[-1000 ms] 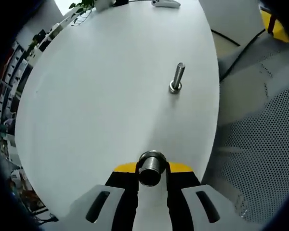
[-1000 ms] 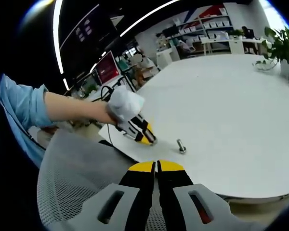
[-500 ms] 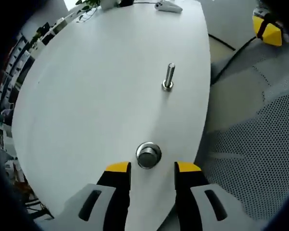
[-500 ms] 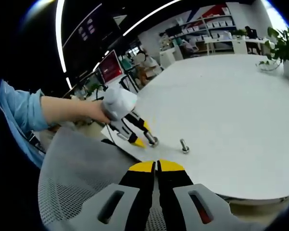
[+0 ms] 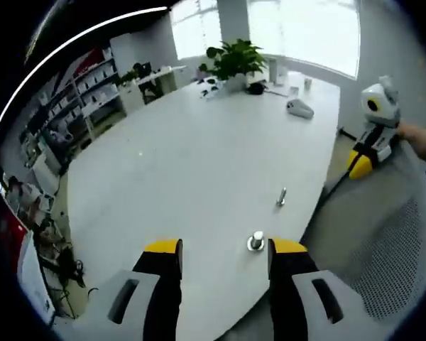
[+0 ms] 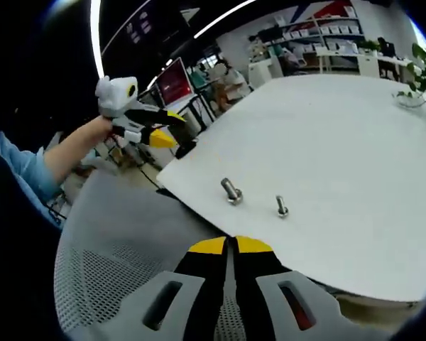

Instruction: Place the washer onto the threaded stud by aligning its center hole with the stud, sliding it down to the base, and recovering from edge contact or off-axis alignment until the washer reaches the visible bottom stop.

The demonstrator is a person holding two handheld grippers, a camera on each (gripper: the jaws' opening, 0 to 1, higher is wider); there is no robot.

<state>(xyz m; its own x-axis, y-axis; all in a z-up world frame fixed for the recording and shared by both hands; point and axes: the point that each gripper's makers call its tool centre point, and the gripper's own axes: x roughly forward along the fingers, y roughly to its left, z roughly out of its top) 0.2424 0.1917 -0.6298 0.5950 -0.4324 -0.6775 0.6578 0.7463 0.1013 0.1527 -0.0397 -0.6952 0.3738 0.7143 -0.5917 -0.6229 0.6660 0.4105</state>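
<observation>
- Left gripper [image 5: 224, 249]: fingers spread wide, holding nothing, raised well above the white bench [image 5: 184, 163].
- Right gripper [image 6: 231, 246]: fingers pressed together, empty, over a mesh chair [image 6: 121, 270] at the bench edge.
- Stud with washer [image 6: 231, 192] at its base standing near the bench edge; can't tell if fully seated.
- 2nd bolt [image 6: 282, 207] upright just beside it.
- Potted plant [image 5: 234, 62] at the far end.
</observation>
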